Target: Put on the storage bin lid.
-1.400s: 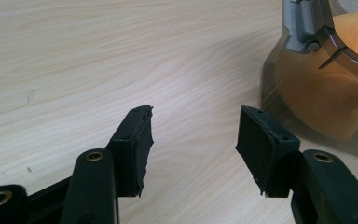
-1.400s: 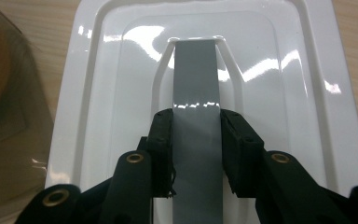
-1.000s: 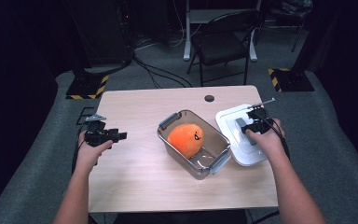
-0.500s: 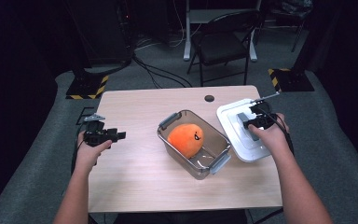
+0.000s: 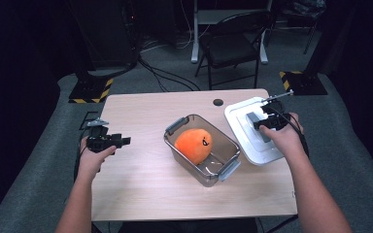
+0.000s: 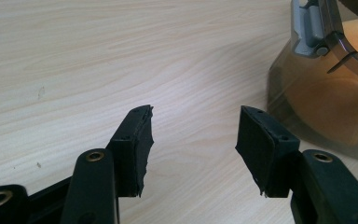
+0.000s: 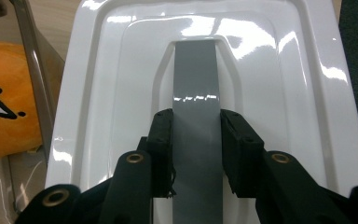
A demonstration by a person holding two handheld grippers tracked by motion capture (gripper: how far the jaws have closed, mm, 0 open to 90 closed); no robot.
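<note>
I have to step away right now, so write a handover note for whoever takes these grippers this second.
Right gripper: shut on the grey handle of the white lid, which sits at the table's right edge, beside the container.
Left gripper: open, nothing between its jaws, over bare table left of the container.
Clear container: mid-table, uncovered, with the orange plush inside.
Done: plush is in the container; lid is gripped.
Left: carry the lid over and seat it on the container, probably steadying the container with the left gripper; then let go.
</note>
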